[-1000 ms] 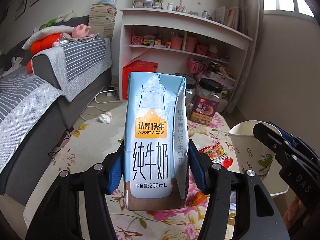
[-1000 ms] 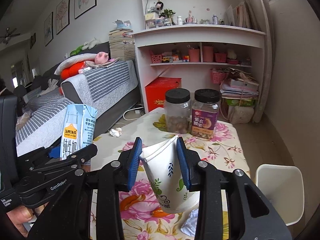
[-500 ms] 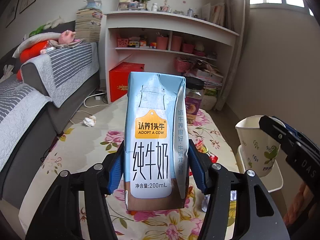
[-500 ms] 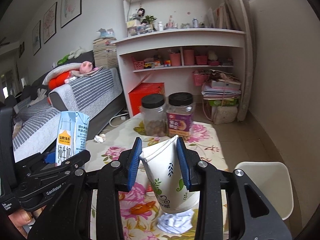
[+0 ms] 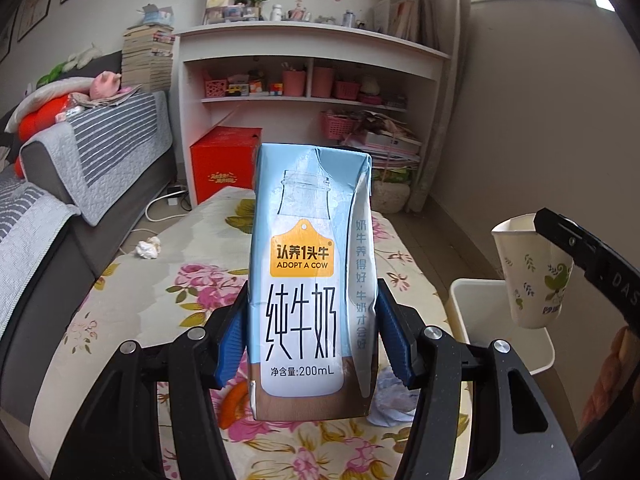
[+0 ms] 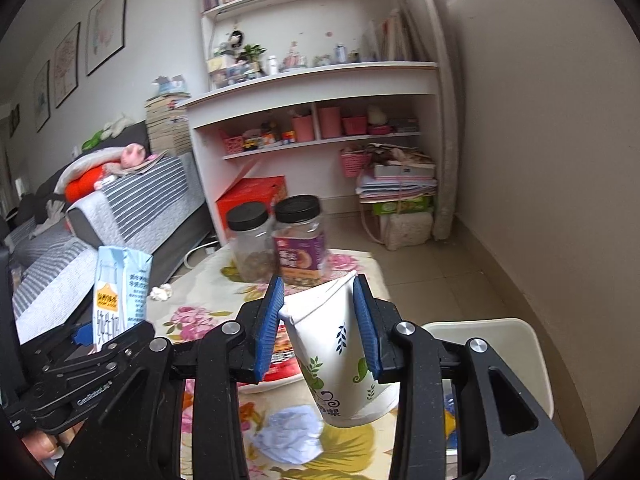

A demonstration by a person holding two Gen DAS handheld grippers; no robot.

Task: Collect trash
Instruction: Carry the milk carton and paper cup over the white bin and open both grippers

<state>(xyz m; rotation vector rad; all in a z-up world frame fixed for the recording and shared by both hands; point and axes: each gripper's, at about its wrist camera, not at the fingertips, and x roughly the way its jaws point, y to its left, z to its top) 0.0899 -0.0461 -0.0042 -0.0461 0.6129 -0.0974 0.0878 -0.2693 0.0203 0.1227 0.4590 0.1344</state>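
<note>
My left gripper (image 5: 312, 344) is shut on a light blue 200 mL milk carton (image 5: 310, 276) and holds it upright above the floral table (image 5: 132, 300). The carton also shows in the right wrist view (image 6: 120, 292). My right gripper (image 6: 318, 328) is shut on a squashed white paper cup with green leaves (image 6: 340, 356). That cup shows in the left wrist view (image 5: 528, 272) above a white bin (image 5: 472, 304) beside the table's right edge. The bin also shows in the right wrist view (image 6: 516, 344).
Two black-lidded jars (image 6: 300, 240) stand at the table's far end. Crumpled paper (image 6: 292, 432) and a red snack wrapper (image 6: 280, 364) lie on the table under the grippers. A paper ball (image 5: 148, 248) lies at the table's left edge. A sofa (image 5: 80, 184) stands left, shelves behind.
Both grippers have moved right and forward with their loads. The cup now hangs over the white bin. The jars have slid behind the carton in the left wrist view.
</note>
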